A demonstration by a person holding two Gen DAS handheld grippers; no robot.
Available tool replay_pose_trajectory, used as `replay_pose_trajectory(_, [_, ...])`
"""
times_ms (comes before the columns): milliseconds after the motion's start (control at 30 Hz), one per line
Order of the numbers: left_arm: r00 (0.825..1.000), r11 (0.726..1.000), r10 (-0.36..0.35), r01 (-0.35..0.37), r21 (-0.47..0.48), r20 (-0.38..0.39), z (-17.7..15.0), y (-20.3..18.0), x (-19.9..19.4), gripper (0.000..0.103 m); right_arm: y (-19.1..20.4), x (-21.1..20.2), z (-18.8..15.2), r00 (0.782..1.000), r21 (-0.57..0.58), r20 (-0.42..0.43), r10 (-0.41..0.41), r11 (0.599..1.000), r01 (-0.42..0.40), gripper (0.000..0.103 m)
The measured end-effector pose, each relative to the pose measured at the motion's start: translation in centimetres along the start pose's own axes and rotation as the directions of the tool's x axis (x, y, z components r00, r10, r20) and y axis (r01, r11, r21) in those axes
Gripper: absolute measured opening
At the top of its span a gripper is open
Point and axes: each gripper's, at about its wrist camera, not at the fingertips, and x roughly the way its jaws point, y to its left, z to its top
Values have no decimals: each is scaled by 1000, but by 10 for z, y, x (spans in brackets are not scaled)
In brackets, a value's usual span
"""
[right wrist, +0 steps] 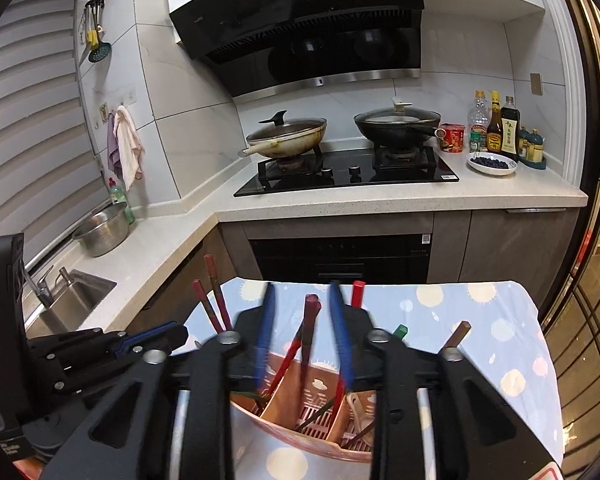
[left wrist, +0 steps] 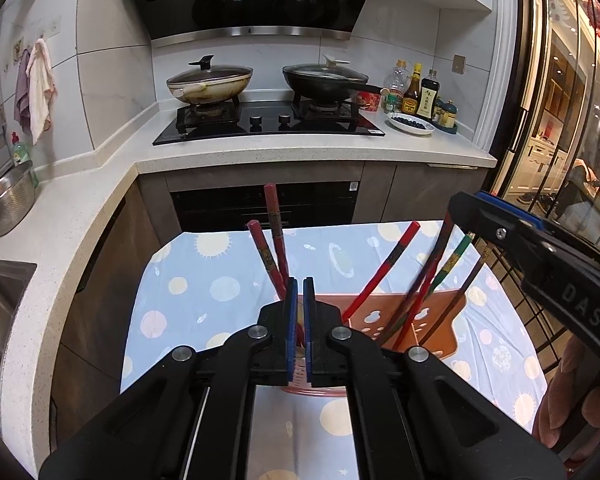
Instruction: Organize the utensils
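Pink holder (right wrist: 300, 432) sitting on the table (right wrist: 500, 320) with the spotty blue cloth, just under both grippers. Chopsticks (right wrist: 310, 344) standing in it, long way pointing up toward twelve o'clock, a bit tilted. Right gripper (right wrist: 306, 340) nearer, fingers (right wrist: 265, 332) parted, one dark red stick between them but not pinched, as far as can be seen. Left gripper (left wrist: 300, 312) clenched shut, nothing clearly held; two red sticks (left wrist: 272, 248) poking up just past it at eleven o'clock. Next grab likely best for the right hand.
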Motion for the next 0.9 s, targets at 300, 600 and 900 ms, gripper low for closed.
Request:
replay_pose_trajectory(300, [1000, 1000, 5, -5, 5, 10, -4, -6, -4, 24, -5, -6, -11, 1000, -1, -9, -20, 1000, 20, 40])
replay_pose_trajectory(600, [998, 999, 40, -41, 22, 45, -11, -16, -22, 34, -1, -22, -32, 998, -29, -34, -44, 999, 43, 43])
replay_pose_trajectory(900, [993, 995, 100, -102, 21, 67, -33, -27, -53, 52, 0, -59, -61, 995, -38, -26, -100, 994, 99, 56])
